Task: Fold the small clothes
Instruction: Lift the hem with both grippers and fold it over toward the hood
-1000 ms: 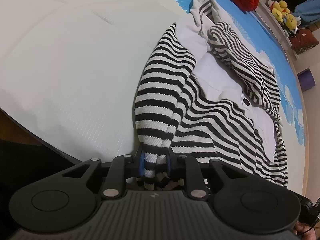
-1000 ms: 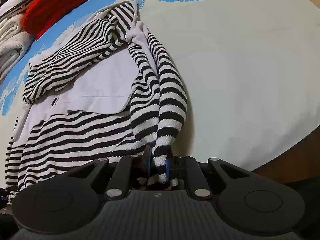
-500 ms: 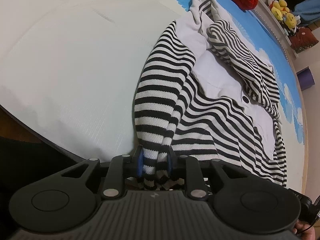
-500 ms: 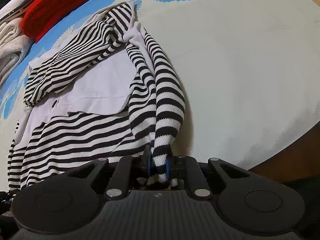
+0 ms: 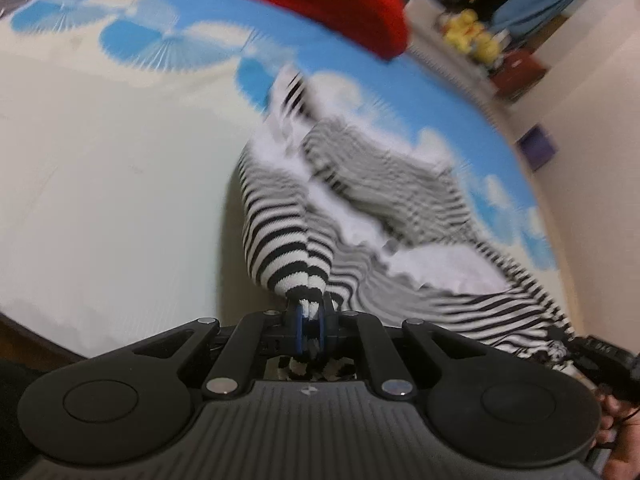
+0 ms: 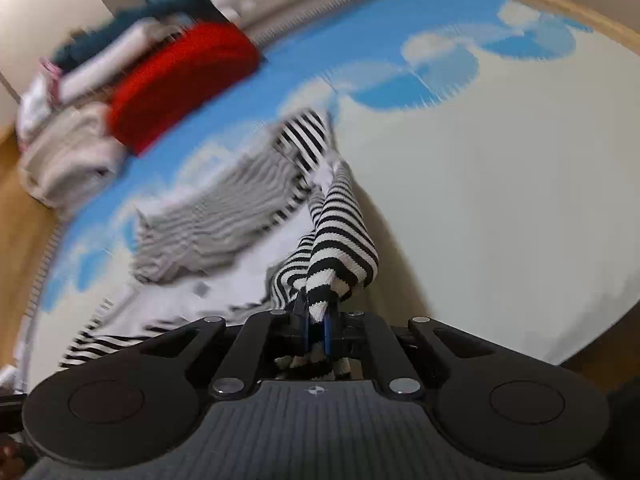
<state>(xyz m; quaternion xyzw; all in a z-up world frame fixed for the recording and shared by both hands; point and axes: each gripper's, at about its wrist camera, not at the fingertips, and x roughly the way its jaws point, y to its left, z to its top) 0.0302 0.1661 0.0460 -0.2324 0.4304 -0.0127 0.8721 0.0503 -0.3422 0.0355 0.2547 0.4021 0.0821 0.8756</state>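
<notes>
1. The left gripper (image 5: 308, 330) is clamped on a bunched fold of the striped sweater (image 5: 288, 240), knit squeezed between its blue pads.
2. The right gripper (image 6: 317, 330) is likewise closed on another bunched fold of the same sweater (image 6: 340, 256).
3. From both pinched folds the sweater runs away across the blue-and-white mat (image 5: 100, 184); its farther part is motion-blurred.
4. Beyond the sweater, on the mat's blue border, lies a red knit garment (image 6: 180, 80); just beside that, away from the sweater, sits a pile of pale folded clothes (image 6: 68, 152).
5. Yellow plush toys (image 5: 472, 36) show well past the red garment.
</notes>
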